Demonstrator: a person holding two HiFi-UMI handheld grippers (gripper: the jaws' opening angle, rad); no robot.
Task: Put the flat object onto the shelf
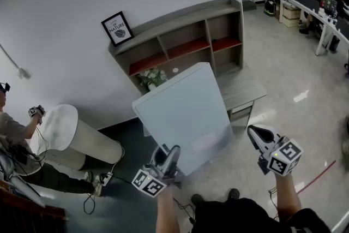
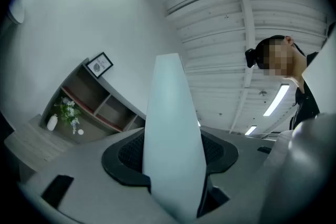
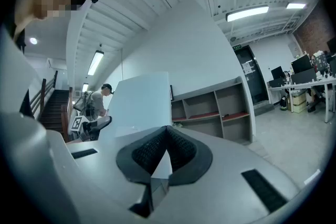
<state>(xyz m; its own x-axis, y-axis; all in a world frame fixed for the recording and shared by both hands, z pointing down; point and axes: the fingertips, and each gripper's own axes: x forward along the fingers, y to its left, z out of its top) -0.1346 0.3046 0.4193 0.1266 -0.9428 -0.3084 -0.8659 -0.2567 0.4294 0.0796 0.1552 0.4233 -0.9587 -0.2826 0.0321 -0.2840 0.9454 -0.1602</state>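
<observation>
Jaws of the left gripper (image 1: 168, 154) pinch the flat panel (image 1: 185, 112); only its own view shows the right gripper (image 3: 167, 131) pressed together.

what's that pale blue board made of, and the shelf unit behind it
board: smooth, matte pale blue with a faint sheen, thin and unbent, so probably rigid plastic or foam board; can't tell which. shelf unit: grey matte panels with a wood-like look, likely laminated board; its shelf floors look red.
</observation>
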